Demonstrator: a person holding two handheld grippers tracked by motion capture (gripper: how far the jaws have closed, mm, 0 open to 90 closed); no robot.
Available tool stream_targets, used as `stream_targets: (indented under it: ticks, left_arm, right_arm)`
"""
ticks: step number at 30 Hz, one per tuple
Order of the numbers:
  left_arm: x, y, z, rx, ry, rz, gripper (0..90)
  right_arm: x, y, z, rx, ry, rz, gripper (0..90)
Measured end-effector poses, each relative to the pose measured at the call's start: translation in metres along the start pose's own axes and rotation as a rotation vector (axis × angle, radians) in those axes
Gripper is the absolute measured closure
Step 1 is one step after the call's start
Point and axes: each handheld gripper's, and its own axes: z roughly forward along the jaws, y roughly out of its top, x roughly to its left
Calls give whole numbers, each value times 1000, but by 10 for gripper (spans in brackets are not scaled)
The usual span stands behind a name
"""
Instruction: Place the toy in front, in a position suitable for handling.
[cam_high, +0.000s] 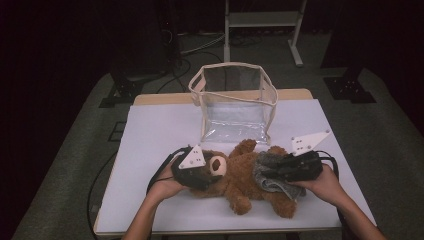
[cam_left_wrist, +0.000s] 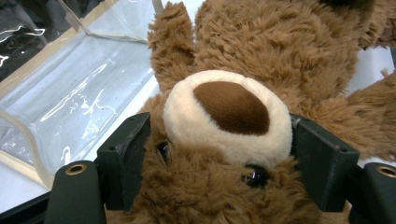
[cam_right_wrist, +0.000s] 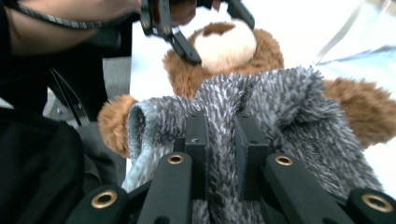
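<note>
A brown teddy bear (cam_high: 239, 182) lies on its back on the white table (cam_high: 150, 130), head toward the left. My left gripper (cam_high: 210, 174) is shut on the bear's head; in the left gripper view the black jaws press both sides of the face (cam_left_wrist: 224, 186) under the cream muzzle (cam_left_wrist: 229, 116). A grey fuzzy garment (cam_high: 266, 181) lies bunched over the bear's belly. My right gripper (cam_high: 274, 170) is shut on a fold of that garment (cam_right_wrist: 289, 107), the fabric squeezed between its jaws (cam_right_wrist: 223, 137). The left gripper (cam_right_wrist: 187, 32) shows at the bear's head beyond.
A clear plastic bag with beige trim (cam_high: 234, 100) stands open just behind the bear, its side panel (cam_left_wrist: 70, 93) close to the bear's arm. Cables trail off the table's left edge (cam_high: 107, 170). A metal stand (cam_high: 262, 25) is on the floor beyond.
</note>
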Motion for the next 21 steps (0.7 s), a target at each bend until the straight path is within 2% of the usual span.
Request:
stream_targets:
  ticks: [4,9,12,14,17,19,21]
  left_arm:
    - [-1,-1,-6,7,-5,44,224]
    - [5,-6,-17,26,-24,24,205]
    - [5,-9,-13,21,-35,18,251]
    - [3,-9,-6,20,-33,27,260]
    - [4,-6,-2,15,-26,22,272]
    - [4,-4,-1,11,-20,24,282]
    - [3,-4,-1,15,-18,29,283]
  right_arm:
    - [-6,-10,2,15,-4,14,776]
    - [-14,-25,-12,22,-57,67,775]
    - [-13,-24,-16,26,-61,75,775]
    - [-6,-17,-16,28,-76,43,774]
    - [7,6,-13,18,-63,-23,774]
    - [15,25,0,44,-31,-60,775]
    - [16,34,12,61,-13,-78,774]
